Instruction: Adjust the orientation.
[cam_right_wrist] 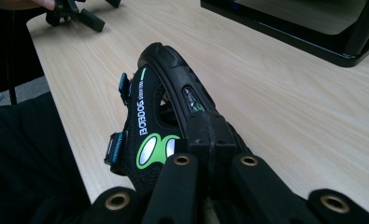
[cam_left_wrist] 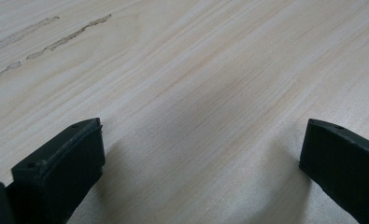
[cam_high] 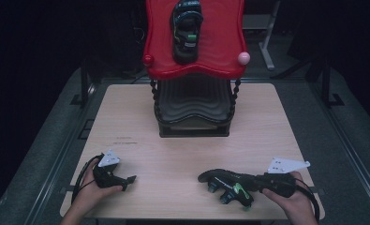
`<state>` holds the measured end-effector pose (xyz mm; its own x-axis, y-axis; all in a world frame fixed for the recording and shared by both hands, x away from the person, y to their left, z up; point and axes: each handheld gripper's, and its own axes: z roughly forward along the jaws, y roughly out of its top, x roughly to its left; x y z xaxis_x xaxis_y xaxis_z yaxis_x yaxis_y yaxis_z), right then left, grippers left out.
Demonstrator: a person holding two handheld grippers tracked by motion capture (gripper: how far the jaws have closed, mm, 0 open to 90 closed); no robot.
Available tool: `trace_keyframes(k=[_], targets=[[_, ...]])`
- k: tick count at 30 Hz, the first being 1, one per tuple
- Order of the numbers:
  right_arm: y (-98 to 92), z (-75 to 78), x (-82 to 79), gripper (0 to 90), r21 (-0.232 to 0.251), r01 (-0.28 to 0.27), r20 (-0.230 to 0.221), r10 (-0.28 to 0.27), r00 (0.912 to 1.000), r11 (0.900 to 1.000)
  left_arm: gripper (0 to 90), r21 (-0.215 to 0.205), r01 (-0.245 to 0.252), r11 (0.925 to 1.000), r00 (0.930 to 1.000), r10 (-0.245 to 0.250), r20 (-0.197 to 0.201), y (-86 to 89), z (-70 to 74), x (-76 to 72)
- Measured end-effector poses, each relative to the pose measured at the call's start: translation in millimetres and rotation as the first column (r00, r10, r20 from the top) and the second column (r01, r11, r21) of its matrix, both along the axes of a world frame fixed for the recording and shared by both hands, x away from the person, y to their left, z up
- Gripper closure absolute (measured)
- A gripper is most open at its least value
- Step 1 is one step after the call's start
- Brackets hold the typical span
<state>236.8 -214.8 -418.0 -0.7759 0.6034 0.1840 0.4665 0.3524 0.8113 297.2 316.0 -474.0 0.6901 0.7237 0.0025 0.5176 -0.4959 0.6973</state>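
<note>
Sandal in the high view: a black sandal (cam_high: pixel 227 183) with green markings is lying on its side on the wooden table (cam_high: pixel 187 150), near the front edge, with the right gripper (cam_high: pixel 260 180) closing on its heel end.
Second sandal: its mate (cam_high: pixel 187 29) is sitting on the red top shelf (cam_high: pixel 220 42) of the rack at the far side of the table.
Left gripper in the high view: the left gripper (cam_high: pixel 129 179) is resting on the table, well apart from the sandal.
Left gripper view: its jaws are standing wide apart over bare wood, holding nothing.
Right gripper view: the jaws are pinching the sandal's thick ribbed sole edge (cam_right_wrist: pixel 191 102).
Handling, as a judgement: it is probably light, with a stiffish rubbery sole and soft straps (cam_right_wrist: pixel 147 126); the sole rim is looking like the firmer hold, since straps would likely be flexing and letting it swing.
</note>
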Motion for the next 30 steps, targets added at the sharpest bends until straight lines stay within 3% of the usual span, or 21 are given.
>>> trace_keyframes(k=[17,30], targets=[[-5.7,0.9,26.9,90.0,0.021,0.053,0.002,-0.053,0.9986,0.998,0.0,0.0,0.0,1.0,1.0,0.0,0.0,0.1,0.0,0.0],[-10.9,-10.1,58.2,90.0,0.033,0.098,-0.014,-0.098,0.9951,0.995,0.0,0.001,0.001,1.0,1.0,-0.001,-0.002,0.1,0.2,0.0]])
